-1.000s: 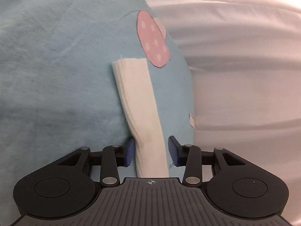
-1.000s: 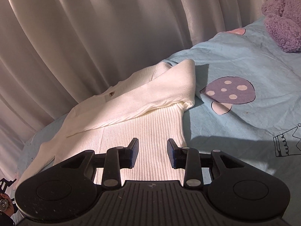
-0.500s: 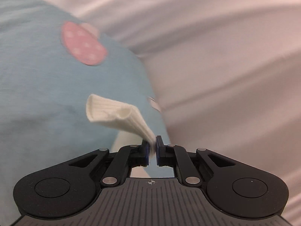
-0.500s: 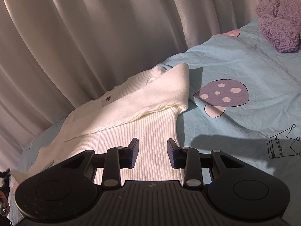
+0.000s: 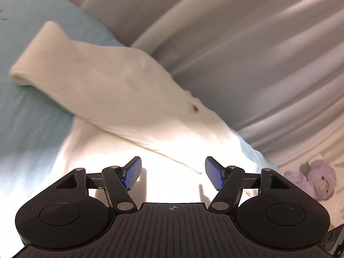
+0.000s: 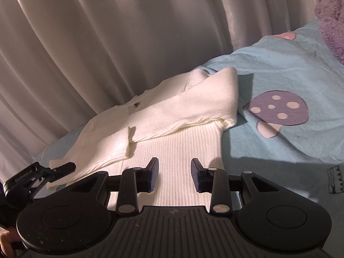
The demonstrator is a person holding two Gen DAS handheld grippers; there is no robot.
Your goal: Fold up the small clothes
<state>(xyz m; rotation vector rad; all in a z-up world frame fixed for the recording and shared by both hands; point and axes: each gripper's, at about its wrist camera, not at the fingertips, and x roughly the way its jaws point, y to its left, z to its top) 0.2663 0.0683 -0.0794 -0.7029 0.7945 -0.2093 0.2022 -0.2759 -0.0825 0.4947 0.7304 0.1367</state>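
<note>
A white ribbed sweater [image 6: 172,111] lies on the light blue bedsheet [image 6: 279,68], against the curtain. Both sleeves are folded across its body, and one cuff [image 6: 131,142] rests near the middle. A small dark button [image 5: 195,108] shows on the front. My left gripper [image 5: 173,167] hovers over the sweater [image 5: 133,99]; its jaws are opening and nothing is between them. It also shows at the left edge of the right wrist view, left gripper [image 6: 62,168]. My right gripper [image 6: 174,172] hangs over the sweater's hem, jaws partly apart, holding nothing.
A pale pleated curtain [image 6: 107,43] runs along the far side of the bed. A purple plush bear [image 5: 318,180] sits at one end, also seen as the plush bear [image 6: 331,21]. A purple mushroom print [image 6: 277,109] marks the sheet beside the sweater.
The left gripper shut on the sleeve cuff, carried it across onto the sweater's body, then let go and opened wide. The right gripper barely shifted.
</note>
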